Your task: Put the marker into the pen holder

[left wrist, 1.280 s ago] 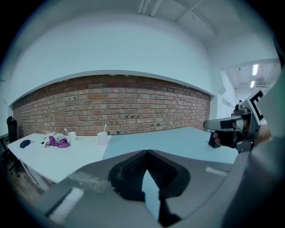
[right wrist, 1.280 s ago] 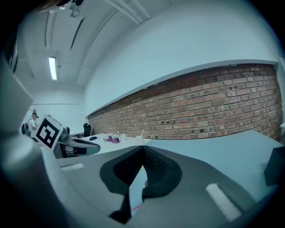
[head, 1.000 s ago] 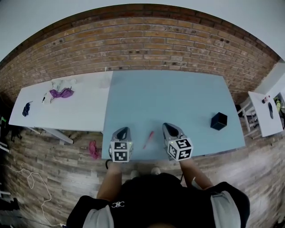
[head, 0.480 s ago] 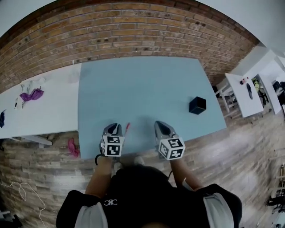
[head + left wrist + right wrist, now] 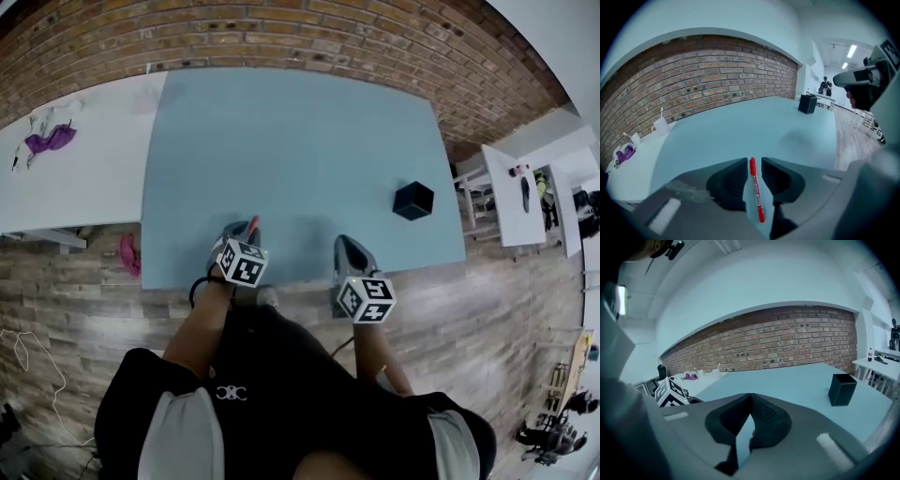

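A red marker (image 5: 755, 192) lies on the blue table (image 5: 291, 141) near its front edge. My left gripper (image 5: 753, 161) straddles it. Its jaws have just been opening and stand open, with a gap on each side of the marker, whose tip (image 5: 253, 223) shows past my left gripper (image 5: 242, 231) in the head view. My right gripper (image 5: 343, 244) hovers at the table's front edge to the right of it, with its jaws shut and empty (image 5: 750, 397). The black square pen holder (image 5: 412, 200) stands at the table's right side, also seen in both gripper views (image 5: 806, 103) (image 5: 842, 389).
A white table (image 5: 75, 178) with a purple cloth (image 5: 47, 141) adjoins the blue table on the left. A brick wall (image 5: 281, 28) runs behind both. More white tables (image 5: 520, 197) stand to the right. A pink item (image 5: 128, 253) lies on the wooden floor.
The marker lay between the two grippers, apart from both; now my left gripper has come over it and the marker sits between its jaws. The head view has tilted further down.
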`<state>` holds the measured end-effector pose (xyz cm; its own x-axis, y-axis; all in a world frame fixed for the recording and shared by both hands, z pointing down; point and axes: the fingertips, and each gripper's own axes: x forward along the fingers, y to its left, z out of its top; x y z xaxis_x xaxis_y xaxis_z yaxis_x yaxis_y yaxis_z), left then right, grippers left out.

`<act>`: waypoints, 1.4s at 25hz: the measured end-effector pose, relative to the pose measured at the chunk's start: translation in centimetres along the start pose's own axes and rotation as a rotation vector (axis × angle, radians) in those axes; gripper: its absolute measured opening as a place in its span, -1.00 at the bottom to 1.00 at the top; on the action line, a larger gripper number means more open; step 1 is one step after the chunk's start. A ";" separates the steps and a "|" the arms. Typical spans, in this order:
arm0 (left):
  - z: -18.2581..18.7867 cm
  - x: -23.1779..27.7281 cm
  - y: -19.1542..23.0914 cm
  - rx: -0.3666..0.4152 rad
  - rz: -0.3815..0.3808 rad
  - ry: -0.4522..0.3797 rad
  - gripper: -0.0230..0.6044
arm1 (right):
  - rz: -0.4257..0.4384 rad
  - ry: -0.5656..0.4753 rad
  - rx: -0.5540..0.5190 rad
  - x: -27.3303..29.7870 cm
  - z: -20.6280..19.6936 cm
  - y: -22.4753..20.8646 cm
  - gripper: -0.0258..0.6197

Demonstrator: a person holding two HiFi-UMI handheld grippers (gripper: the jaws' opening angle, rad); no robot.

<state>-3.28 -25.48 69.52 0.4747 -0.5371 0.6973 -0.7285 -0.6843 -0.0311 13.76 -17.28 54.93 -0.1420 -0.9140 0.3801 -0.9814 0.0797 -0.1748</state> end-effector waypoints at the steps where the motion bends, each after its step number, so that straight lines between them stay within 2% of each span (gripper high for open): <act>1: -0.6 0.3 -0.1 -0.002 -0.003 0.015 -0.59 | 0.002 0.005 0.003 0.0 -0.2 -0.1 -0.91; 3: -1.7 0.8 -0.3 -0.016 -0.010 0.040 -0.51 | 0.014 0.016 0.005 -0.1 -0.9 -0.2 -0.91; 8: -3.4 1.9 0.1 -0.029 0.004 0.098 -0.50 | 0.058 0.037 0.005 0.0 -1.8 0.0 -0.90; 14: -6.5 3.2 -0.1 -0.038 -0.018 0.203 -0.51 | 0.085 0.042 0.011 1.0 -2.0 0.0 -0.91; 16: -6.7 3.3 -0.3 -0.058 -0.029 0.208 -0.56 | 0.087 0.036 0.020 1.4 -1.8 -0.1 -0.91; 19: -6.7 3.5 -1.0 -0.060 -0.039 0.230 -0.77 | 0.094 0.027 0.029 2.0 -1.4 0.0 -0.91; 22: -6.8 3.4 -0.7 -0.079 -0.031 0.238 -0.78 | 0.110 0.021 0.027 2.6 -1.2 0.7 -0.91; 24: -5.7 2.7 0.4 -0.127 -0.010 0.183 -0.78 | 0.124 0.013 0.028 3.0 -0.8 1.3 -0.91; 29: 1.5 -1.1 5.2 -0.203 0.090 -0.065 -0.78 | 0.168 -0.016 0.014 4.6 0.7 3.0 -0.91; 35: 8.6 -6.9 8.6 -0.176 0.169 -0.283 -0.78 | 0.215 -0.046 -0.002 6.7 2.3 5.5 -0.91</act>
<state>-8.61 -31.89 58.30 0.4402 -0.7670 0.4668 -0.8704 -0.4922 0.0121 7.74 -23.89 54.39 -0.3424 -0.8929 0.2925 -0.9293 0.2759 -0.2455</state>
